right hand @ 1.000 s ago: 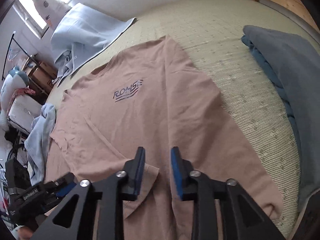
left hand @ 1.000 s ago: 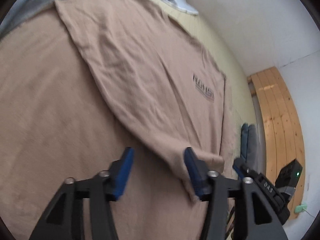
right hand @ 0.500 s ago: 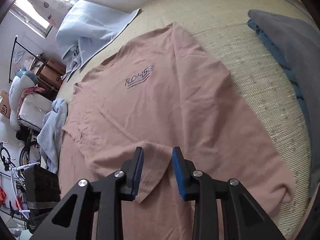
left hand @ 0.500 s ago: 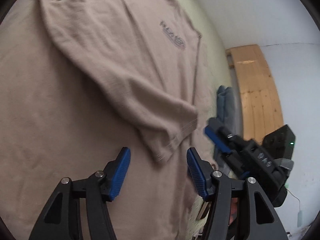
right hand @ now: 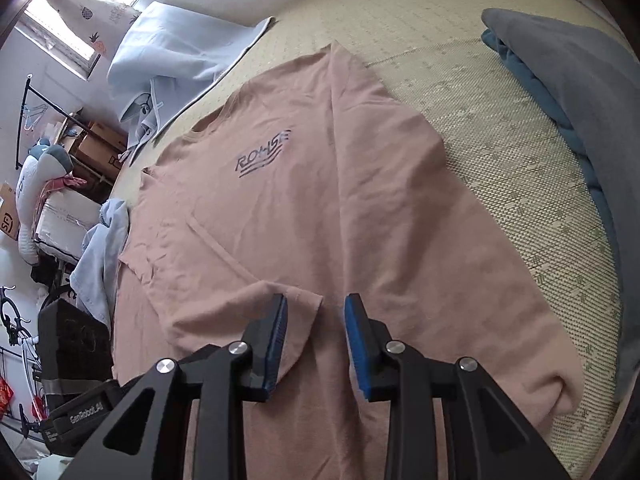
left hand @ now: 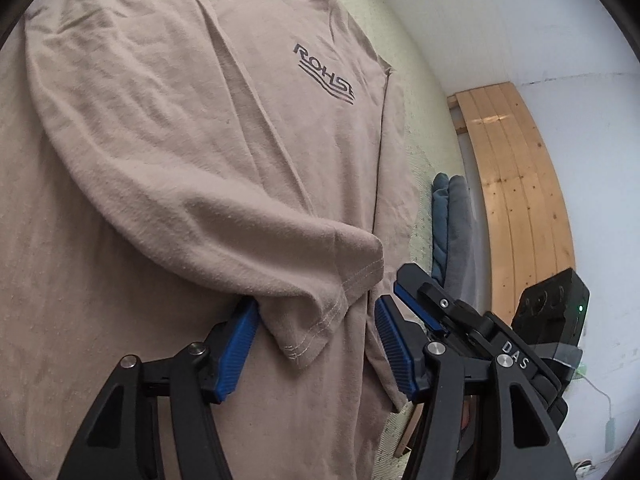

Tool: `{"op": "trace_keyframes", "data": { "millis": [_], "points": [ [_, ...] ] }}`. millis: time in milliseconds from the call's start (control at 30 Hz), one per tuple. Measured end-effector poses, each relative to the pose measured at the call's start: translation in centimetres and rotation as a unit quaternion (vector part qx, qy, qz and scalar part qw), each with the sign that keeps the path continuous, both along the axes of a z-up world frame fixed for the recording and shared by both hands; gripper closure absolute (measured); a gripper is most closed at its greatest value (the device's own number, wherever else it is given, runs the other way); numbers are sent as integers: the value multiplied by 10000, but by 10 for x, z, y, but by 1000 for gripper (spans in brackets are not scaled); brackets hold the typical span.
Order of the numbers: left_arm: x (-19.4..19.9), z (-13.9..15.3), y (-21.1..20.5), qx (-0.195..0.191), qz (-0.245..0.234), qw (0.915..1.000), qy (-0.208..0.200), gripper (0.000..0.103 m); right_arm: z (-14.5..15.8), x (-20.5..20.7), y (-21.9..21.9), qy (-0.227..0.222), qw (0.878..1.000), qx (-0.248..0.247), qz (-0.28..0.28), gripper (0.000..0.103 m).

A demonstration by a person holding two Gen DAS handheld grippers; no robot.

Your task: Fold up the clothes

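A pinkish-beige T-shirt (right hand: 320,200) with a dark chest logo (right hand: 262,154) lies flat on a woven mat (right hand: 480,128). One short sleeve (left hand: 304,280) is folded in over the body. My left gripper (left hand: 312,316) is open, and the sleeve's stitched cuff hangs between its blue pads (left hand: 236,340), draped over the left pad's tip without being pinched. My right gripper (right hand: 316,312) is open just above the same cuff (right hand: 296,320), with only fabric below its narrow gap. In the left wrist view the right gripper (left hand: 404,288) sits close beside the left one.
Folded grey and blue garments (right hand: 560,92) lie at the mat's right side. Light blue bedding (right hand: 172,52) is piled at the far end. A pale blue cloth (right hand: 100,256), boxes, a plush toy and a bicycle crowd the left. Wooden boards (left hand: 520,184) lean on the wall.
My left gripper has moved in on the folded sleeve, so the cuff now sits between its pads instead of ahead of them. The right gripper has stayed nearly still.
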State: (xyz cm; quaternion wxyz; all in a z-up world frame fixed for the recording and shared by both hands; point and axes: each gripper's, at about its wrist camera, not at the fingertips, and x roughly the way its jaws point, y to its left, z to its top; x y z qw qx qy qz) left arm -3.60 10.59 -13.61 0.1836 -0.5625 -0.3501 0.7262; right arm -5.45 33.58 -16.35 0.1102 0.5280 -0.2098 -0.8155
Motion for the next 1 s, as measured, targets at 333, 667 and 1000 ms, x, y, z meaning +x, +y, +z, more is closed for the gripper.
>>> {"op": "trace_keyframes", "data": {
  "millis": [333,667,1000],
  "points": [
    [6,-1,15,-466,-208,9985,-203,78,-7,-3,-11,128,9997,-87,199,70],
    [12,-5,10,-453,-118,9985,-296,100,-5,-2,-23,162,9989,55,443,101],
    [33,1,12,-460,-168,9976,-482,100,13,11,-23,-33,9967,302,754,101]
  ]
}}
